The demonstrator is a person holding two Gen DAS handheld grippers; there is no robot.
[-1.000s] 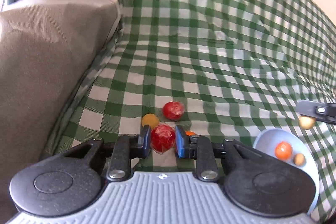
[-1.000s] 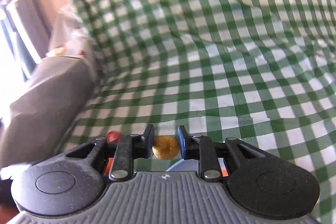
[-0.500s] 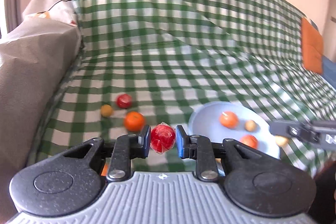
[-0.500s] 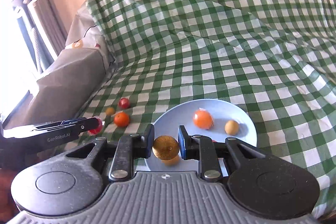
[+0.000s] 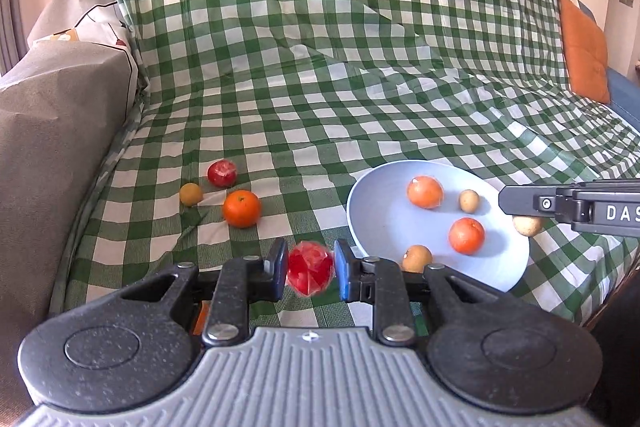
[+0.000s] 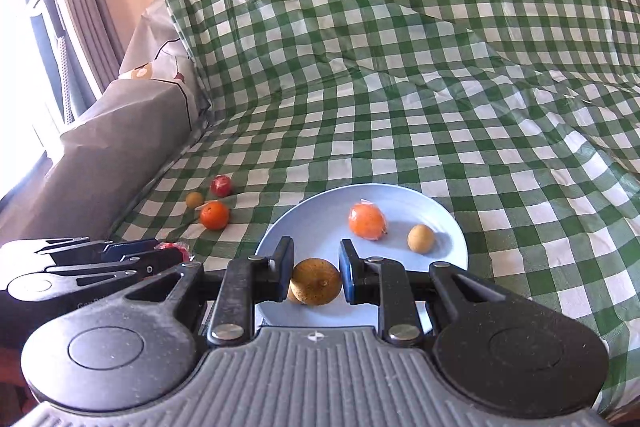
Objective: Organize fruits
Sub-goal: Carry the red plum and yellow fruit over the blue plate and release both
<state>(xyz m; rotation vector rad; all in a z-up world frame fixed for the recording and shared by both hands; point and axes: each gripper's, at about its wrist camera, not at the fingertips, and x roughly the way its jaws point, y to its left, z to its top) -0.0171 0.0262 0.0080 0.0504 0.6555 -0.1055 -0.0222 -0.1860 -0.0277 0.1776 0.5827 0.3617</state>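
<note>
On the checked cloth [image 5: 320, 75], a red fruit [image 5: 221, 172], small yellow fruit [image 5: 190, 193] and orange [image 5: 241, 208] are lying left of the blue plate [image 5: 376, 203]. The left gripper [image 5: 311, 269] is pinching a wrapped red fruit [image 5: 310, 268] — its jaws having just closed slightly — while the right gripper [image 6: 316, 281] is clamping a brown fruit [image 6: 316, 281] over the plate — "DAS" is showing on its side.

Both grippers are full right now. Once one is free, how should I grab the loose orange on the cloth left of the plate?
Take the orange across its widest middle, coming from above and slightly from the front. It is round, so any pair of opposite sides will do, but the small yellow fruit and red fruit sit close behind it. This is a judgement.
</note>
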